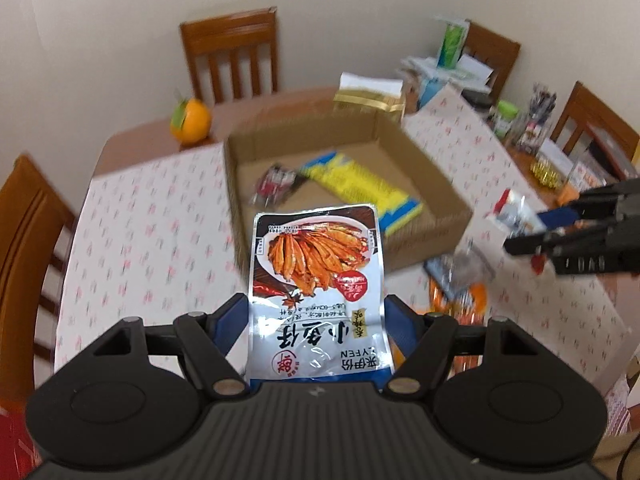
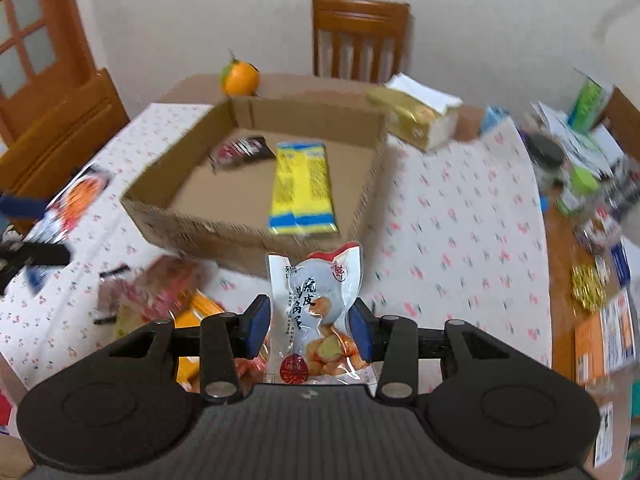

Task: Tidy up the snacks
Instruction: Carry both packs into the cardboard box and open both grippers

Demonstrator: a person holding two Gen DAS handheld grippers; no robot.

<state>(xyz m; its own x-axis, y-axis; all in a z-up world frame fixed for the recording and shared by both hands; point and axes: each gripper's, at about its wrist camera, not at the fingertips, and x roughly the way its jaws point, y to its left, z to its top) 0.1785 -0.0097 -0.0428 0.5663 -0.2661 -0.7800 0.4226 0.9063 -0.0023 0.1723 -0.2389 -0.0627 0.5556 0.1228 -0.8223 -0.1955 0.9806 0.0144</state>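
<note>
1. Left tongs (image 1: 316,320) grip a fish pouch (image 1: 318,276), held above the desk (image 1: 152,216) just short of the box (image 1: 432,168).
2. Right tongs (image 2: 308,326) clamp an egg pouch (image 2: 316,312) near the box's front wall.
3. The box holds a yellow pack (image 2: 302,188) and a dark packet (image 2: 240,150).
4. Loose snacks (image 2: 168,288) lie before the box; an orange (image 2: 240,78) and tissues (image 2: 420,116) sit behind.

Plain cream walls (image 1: 100,20) enclose a wooden dining table (image 1: 132,136) under a floral-print tablecloth (image 1: 152,232). Slat-backed wooden chairs (image 1: 230,54) ring it, and a glazed wooden door (image 2: 28,28) stands left
</note>
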